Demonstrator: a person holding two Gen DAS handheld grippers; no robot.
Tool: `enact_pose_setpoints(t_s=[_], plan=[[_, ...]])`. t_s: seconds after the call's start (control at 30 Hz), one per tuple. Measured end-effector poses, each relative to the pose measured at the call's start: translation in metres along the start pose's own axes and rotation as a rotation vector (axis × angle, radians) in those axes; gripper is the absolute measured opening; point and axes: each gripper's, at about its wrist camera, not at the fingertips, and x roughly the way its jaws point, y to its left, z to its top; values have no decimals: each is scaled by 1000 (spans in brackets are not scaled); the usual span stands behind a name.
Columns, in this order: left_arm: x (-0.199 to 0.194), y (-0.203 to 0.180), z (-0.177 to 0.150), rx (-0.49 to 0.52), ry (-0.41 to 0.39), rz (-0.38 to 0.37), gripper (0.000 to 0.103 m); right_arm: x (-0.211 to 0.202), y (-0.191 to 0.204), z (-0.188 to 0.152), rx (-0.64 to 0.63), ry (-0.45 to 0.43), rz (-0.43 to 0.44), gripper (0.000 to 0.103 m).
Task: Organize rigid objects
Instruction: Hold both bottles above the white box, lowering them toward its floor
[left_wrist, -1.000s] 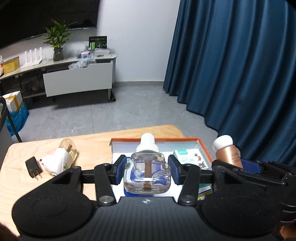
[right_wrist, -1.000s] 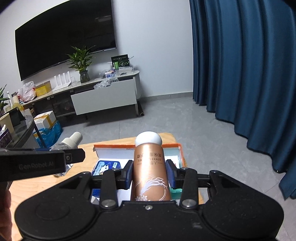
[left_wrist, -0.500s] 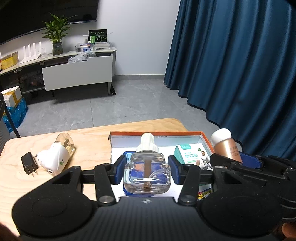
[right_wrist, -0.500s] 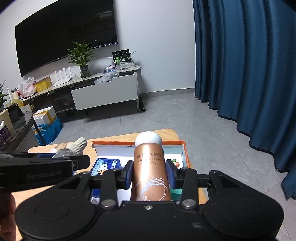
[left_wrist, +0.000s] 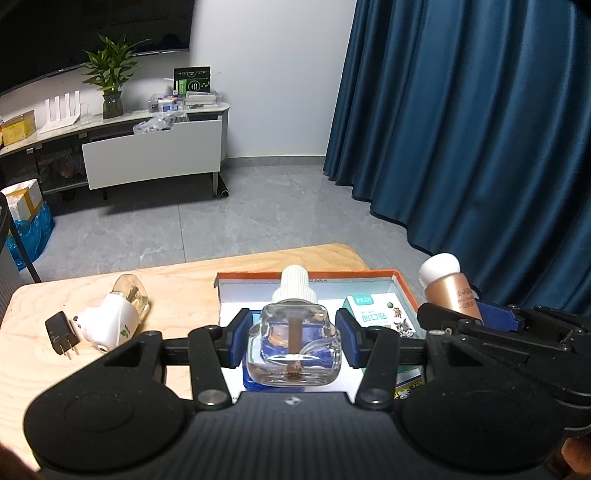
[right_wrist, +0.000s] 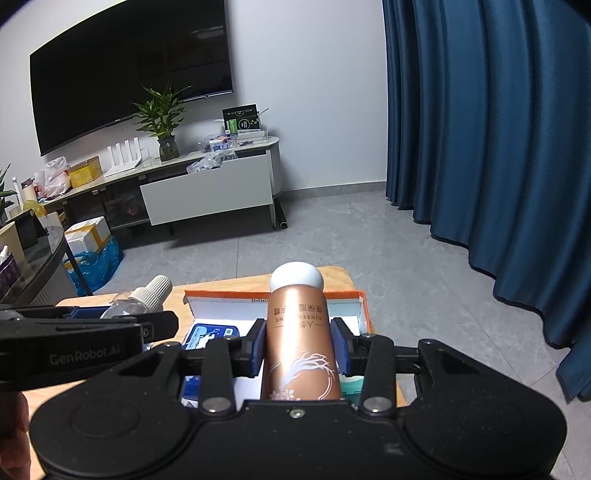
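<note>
Two sets of black tongs are held side by side above a light wooden desk (left_wrist: 177, 291), each clenched on a bottle. The left tongs (left_wrist: 293, 341) grip a squat clear glass bottle (left_wrist: 293, 347) with a white ribbed cap, its body sitting squarely between the blue pads, which press on both of its sides. The cap points away from the camera, and a brown wick runs down the middle of the glass. The right tongs (right_wrist: 301, 349) grip a tall copper-coloured bottle (right_wrist: 301, 347) with a rounded white cap; the blue pads squeeze its lower body, and the capped end juts forward past the fingertips.

Both bottles hang over an open box (left_wrist: 400, 282) with an orange rim and white inside, which sits on the right part of the desk. Inside the box lie a blue tin (right_wrist: 207, 334), below and between the two sets of tongs, and a small white-and-green carton (left_wrist: 373, 312) toward the right.

On the desk left of the box, well apart from either bottle, lie a white plug-in device (left_wrist: 110, 321) holding a clear bottle and, just beside it, a small black charger plug (left_wrist: 61, 332).
</note>
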Motion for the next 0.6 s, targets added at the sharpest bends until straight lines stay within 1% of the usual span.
enact_pose_setpoints(t_s=[0.6], plan=[[-14, -4, -1, 4, -28, -2, 50, -18, 2, 2, 1, -28, 0, 46]])
